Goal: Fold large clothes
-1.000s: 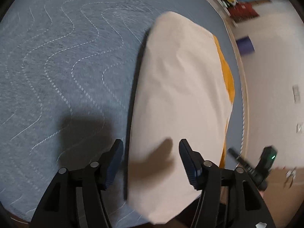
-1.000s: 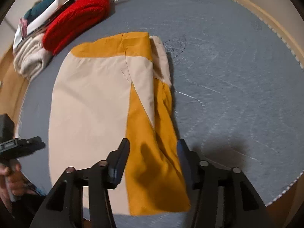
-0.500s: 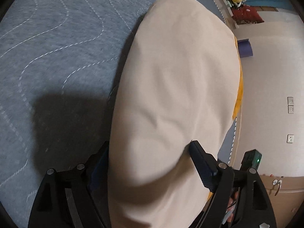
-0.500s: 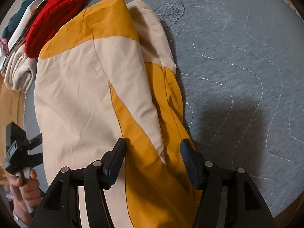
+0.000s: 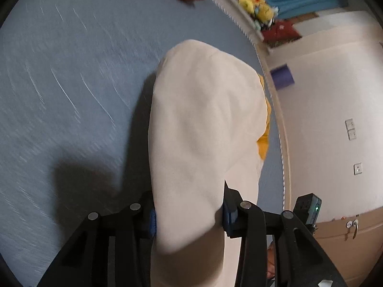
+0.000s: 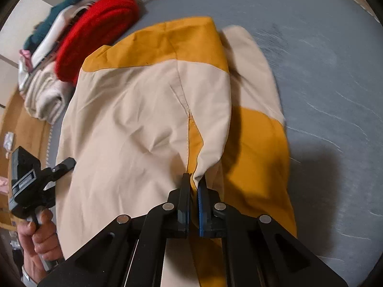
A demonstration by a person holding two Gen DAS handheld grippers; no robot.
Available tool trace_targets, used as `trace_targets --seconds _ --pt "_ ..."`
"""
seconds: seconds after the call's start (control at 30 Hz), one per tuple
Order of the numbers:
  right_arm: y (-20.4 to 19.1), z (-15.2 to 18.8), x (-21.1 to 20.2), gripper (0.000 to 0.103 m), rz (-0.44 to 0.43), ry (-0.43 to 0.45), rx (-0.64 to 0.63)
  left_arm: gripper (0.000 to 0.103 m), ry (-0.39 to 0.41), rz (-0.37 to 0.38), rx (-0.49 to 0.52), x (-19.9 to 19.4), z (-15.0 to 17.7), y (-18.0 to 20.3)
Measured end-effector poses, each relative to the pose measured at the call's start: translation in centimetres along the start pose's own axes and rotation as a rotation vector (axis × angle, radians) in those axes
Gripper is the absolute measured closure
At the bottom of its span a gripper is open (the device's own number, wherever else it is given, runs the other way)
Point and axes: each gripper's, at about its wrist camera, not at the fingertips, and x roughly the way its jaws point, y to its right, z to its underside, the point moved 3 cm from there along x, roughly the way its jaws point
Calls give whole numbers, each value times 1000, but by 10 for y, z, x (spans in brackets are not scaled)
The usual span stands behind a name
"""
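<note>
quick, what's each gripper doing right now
left gripper: closing on a thick bunch of the cream garment.
right gripper: shut on the garment's edge.

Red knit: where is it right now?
Right wrist view, upper left: the red knit lies on the clothes pile, just beyond the cream-and-mustard garment's far edge.

Cream-and-mustard garment [image 6: 148, 110], folded lengthwise on the grey quilted mat [image 6: 323, 59], near edge lifted.

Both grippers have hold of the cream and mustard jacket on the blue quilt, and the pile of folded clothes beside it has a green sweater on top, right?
Not green. The sweater is red, as the right wrist view shows. The rest stands.
</note>
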Motion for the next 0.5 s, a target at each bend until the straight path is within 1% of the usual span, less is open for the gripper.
trace_targets --seconds 0.1,0.17,0.23,0.27,0.3,0.33,0.37,0.43,0.47,0.5 --pt "-27 -5 9 98 -59 50 -13 65 51 -19 -47 -32 -8 -30" --pt "-49 -9 4 98 -88 92 -33 64 68 -50 -87 -47 -14 -53" --pt "-66 -9 2 98 -105 120 -57 55 66 -93 -109 -53 -13 -73" --pt "-71 -8 1 98 -107 120 -74 54 56 -118 -117 -54 -11 -81" --pt "-74 -1 -4 98 -96 115 -90 52 37 -144 -121 -53 -9 -87" --pt "-77 3 -3 98 -55 100 -117 49 20 -164 -118 -53 -7 -91" --pt "-77 10 1 98 -33 84 -124 48 3 -174 -112 -56 -3 -93" --pt "-72 13 6 99 -3 38 -135 47 -14 -161 -100 -71 5 -95" --pt "-69 17 9 99 44 15 -150 47 -37 -145 -74 -76 12 -90" --pt "-67 23 9 98 65 7 -152 42 -61 -146 -50 -80 17 -82"
